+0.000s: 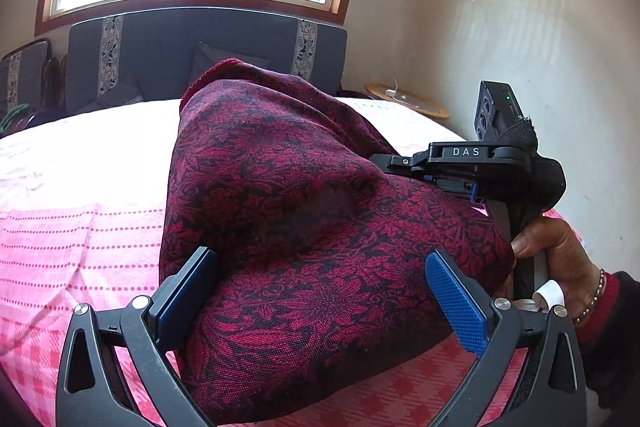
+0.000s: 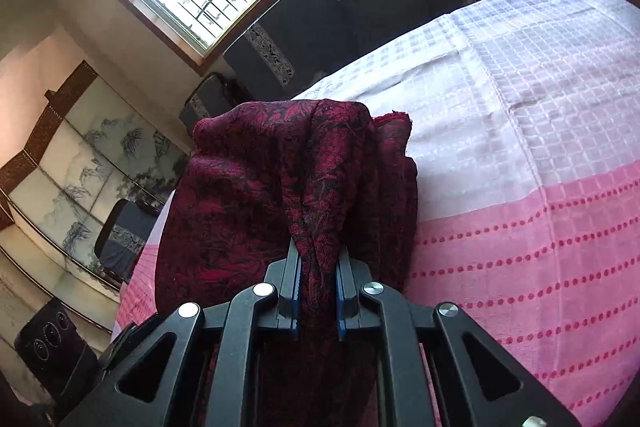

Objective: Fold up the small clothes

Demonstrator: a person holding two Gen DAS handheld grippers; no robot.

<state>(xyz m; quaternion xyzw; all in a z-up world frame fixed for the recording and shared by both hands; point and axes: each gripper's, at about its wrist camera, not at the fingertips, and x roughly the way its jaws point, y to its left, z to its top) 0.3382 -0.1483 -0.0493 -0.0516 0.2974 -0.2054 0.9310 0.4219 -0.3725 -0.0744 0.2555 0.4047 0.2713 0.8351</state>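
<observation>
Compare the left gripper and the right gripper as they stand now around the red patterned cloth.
The left gripper stands wide open, its pads apart on either side of the red patterned cloth; the right gripper is nearly closed, pinching a bunched fold of it. The left straddles a broad, smooth stretch of cloth; the right holds a narrow gathered ridge. Both are black with blue pads, and both work over the pink and white bedspread.

Your cloth (image 1: 304, 211), a dark red weave with a black floral pattern, lies heaped on the pink-and-white bed, folded over itself in thick layers. One bunched fold (image 2: 316, 227) rises off the pile, pinched into a narrow ridge, and a hemmed edge (image 1: 208, 75) stands up at the far end.
</observation>
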